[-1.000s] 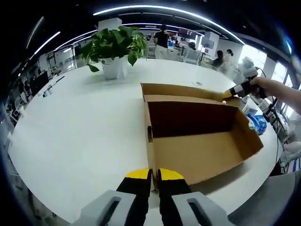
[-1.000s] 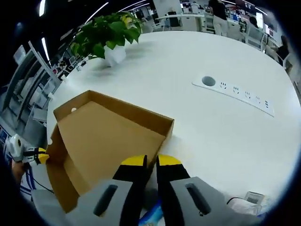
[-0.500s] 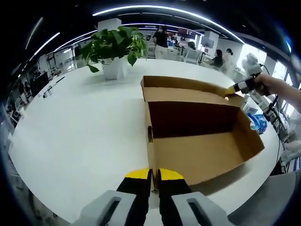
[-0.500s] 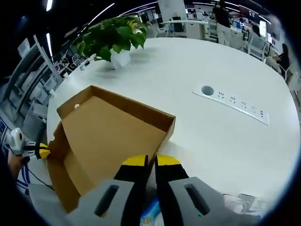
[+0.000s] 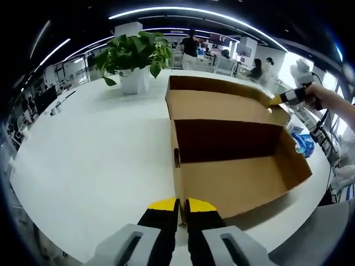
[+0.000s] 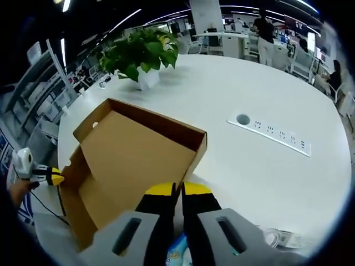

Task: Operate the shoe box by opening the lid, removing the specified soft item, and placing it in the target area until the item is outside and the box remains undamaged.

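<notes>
A brown cardboard shoe box (image 5: 238,183) lies on the white round table (image 5: 94,160); I see nothing lying inside it. My left gripper (image 5: 181,205) is shut on the box's near corner wall. It appears in the right gripper view as a yellow tip (image 6: 55,177) at the box's left corner. The lid (image 5: 222,105) stands tilted up behind the box. My right gripper (image 6: 178,189) is shut on the lid's (image 6: 133,160) free edge, and it holds the far right corner (image 5: 275,100) in the left gripper view. A blue-and-white soft packet (image 5: 303,145) lies outside the box, to its right.
A potted green plant (image 5: 133,58) (image 6: 144,52) stands on the table behind the box. A white power strip (image 6: 274,137) and a round cable hole (image 6: 242,119) sit right of the box. The table edge runs close to the box. People and chairs are far behind.
The right gripper has risen with the lid, which now tilts up more steeply and shows more of its inner face. The left gripper and the box have stayed put.
</notes>
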Demonstrator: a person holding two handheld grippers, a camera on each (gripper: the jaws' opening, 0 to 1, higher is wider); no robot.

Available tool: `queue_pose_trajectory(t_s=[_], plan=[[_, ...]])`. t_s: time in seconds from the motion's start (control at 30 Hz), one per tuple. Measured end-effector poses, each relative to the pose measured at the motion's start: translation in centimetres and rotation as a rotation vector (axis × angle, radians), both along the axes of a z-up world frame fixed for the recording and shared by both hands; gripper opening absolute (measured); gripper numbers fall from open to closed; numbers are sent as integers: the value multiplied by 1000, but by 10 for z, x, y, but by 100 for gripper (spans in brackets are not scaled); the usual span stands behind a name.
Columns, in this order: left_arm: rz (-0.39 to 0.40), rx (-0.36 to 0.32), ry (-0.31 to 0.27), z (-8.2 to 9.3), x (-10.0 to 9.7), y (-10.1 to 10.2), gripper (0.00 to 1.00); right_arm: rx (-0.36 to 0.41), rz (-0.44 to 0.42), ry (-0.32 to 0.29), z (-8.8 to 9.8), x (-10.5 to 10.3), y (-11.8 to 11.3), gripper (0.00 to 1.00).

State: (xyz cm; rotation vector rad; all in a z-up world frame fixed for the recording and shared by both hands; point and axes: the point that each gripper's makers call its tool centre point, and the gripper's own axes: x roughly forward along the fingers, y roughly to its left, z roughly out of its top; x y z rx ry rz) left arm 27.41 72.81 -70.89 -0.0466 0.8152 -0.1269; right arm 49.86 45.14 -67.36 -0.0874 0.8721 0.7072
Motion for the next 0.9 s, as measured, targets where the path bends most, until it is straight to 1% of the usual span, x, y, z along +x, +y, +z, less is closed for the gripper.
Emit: queue_pose_trajectory(t_s=[0.2,0.53,0.73,0.9], plan=[[-2,0,-3,0,0,0,5,15,10,-40,16,-4,1,1],[0,-7,-13,1,-1,-1,5,27,22,-87,37,-16,1,1],[8,-19,-24,1,-1,-1,5,41,37,-134,52,-28,3,1],[9,-27,-28,1,-1,-1,5,47,41,-159,58,-37,3,1]])
